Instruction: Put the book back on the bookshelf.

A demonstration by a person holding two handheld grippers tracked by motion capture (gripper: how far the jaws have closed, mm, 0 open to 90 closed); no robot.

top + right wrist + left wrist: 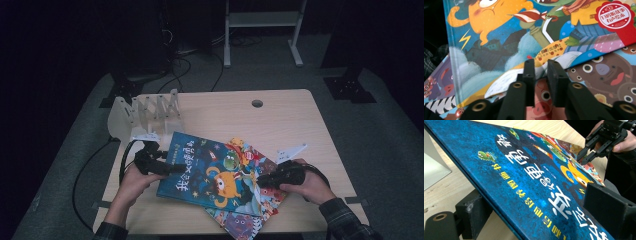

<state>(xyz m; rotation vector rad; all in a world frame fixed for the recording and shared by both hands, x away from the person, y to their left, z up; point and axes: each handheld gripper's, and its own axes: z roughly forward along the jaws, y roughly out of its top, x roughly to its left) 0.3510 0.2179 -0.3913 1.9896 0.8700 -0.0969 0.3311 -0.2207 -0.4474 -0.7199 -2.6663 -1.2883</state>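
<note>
A blue picture book (200,170) with an orange monster on its cover lies slanted over a second, many-coloured book (240,222) near the table's front. My left gripper (172,168) is shut on the blue book's left edge. In the left gripper view that edge (499,195) runs between the jaws, one under it and one on the cover. My right gripper (261,180) is at the blue book's right edge. In the right gripper view its jaws (541,65) stand a narrow gap apart over the edge of the blue book (499,50) and the lower book (599,72), gripping nothing that I can see.
A white accordion book rack (145,115) stands at the table's back left, just behind my left hand. The wooden table (280,125) has a round cable hole (257,103) near its far edge. Black cables trail off the left side. A white frame stands on the floor beyond.
</note>
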